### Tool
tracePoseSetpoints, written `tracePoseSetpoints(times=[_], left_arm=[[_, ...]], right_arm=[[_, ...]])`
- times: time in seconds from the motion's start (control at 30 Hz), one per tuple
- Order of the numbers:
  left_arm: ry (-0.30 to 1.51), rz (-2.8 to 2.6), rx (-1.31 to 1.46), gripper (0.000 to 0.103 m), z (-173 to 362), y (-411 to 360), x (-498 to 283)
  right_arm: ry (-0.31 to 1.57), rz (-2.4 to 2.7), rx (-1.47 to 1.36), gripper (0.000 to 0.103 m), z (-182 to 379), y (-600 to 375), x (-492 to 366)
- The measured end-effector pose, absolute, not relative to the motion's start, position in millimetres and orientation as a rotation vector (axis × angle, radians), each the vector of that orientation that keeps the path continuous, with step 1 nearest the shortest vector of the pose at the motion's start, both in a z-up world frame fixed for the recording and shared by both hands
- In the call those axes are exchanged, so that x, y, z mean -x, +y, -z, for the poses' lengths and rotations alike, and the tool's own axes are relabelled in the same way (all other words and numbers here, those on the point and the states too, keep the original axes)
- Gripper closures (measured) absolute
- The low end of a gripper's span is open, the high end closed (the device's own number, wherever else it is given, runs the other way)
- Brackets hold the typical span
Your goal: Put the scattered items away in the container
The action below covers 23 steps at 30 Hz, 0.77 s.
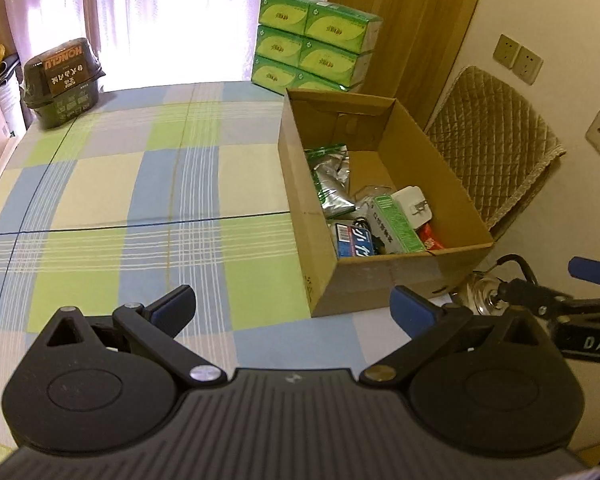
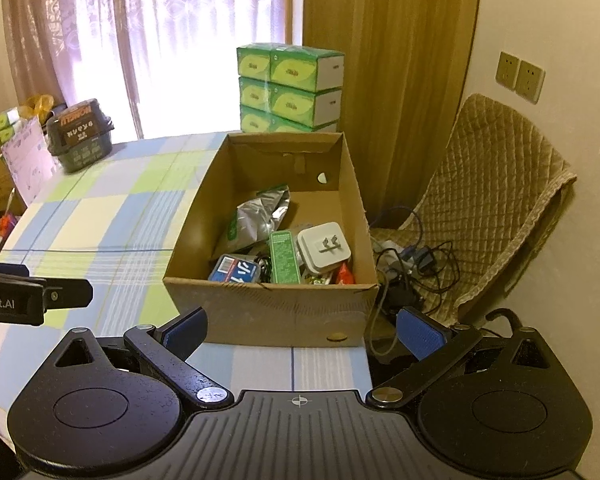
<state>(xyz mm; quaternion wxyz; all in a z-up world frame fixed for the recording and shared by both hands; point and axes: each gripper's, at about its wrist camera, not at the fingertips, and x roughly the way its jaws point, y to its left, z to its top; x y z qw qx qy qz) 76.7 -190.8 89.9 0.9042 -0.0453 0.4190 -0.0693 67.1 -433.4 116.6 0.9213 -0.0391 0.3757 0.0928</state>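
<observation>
An open cardboard box (image 1: pixel 384 276) (image 2: pixel 276 312) stands on the checked tablecloth (image 1: pixel 148 184) (image 2: pixel 100 216) at the table's right edge. Inside lie a silver foil pouch (image 1: pixel 332 184) (image 2: pixel 256 216), a green carton (image 1: pixel 398 224) (image 2: pixel 285 256), a white plug adapter (image 1: pixel 414 208) (image 2: pixel 324 246), a blue packet (image 1: pixel 354 242) (image 2: pixel 236 270) and a red wrapper (image 1: pixel 432 240) (image 2: pixel 345 274). My left gripper (image 1: pixel 294 308) is open with nothing in it, low over the cloth just left of the box's near corner. In front of the box's near wall my right gripper (image 2: pixel 302 330) is open with nothing between its fingers.
A stack of green tissue boxes (image 1: pixel 316 44) (image 2: pixel 290 88) stands behind the box. A dark food tub (image 1: pixel 62 80) (image 2: pixel 80 140) sits at the table's far left corner. A quilted chair (image 1: pixel 492 148) (image 2: pixel 492 208) with tangled cables (image 2: pixel 416 264) is right of the table. The right gripper's body (image 1: pixel 580 312) shows at right; the left gripper's (image 2: pixel 24 296) at left.
</observation>
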Motion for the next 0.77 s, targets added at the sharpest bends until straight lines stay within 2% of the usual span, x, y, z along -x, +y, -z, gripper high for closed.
tracePoseSetpoints(times=[0.77], left_arm=[[0.861, 0.142, 0.073, 0.001, -81, -200, -59]], right_arm=[[0.791, -0.18, 0.053, 0.0, -112, -435, -55]])
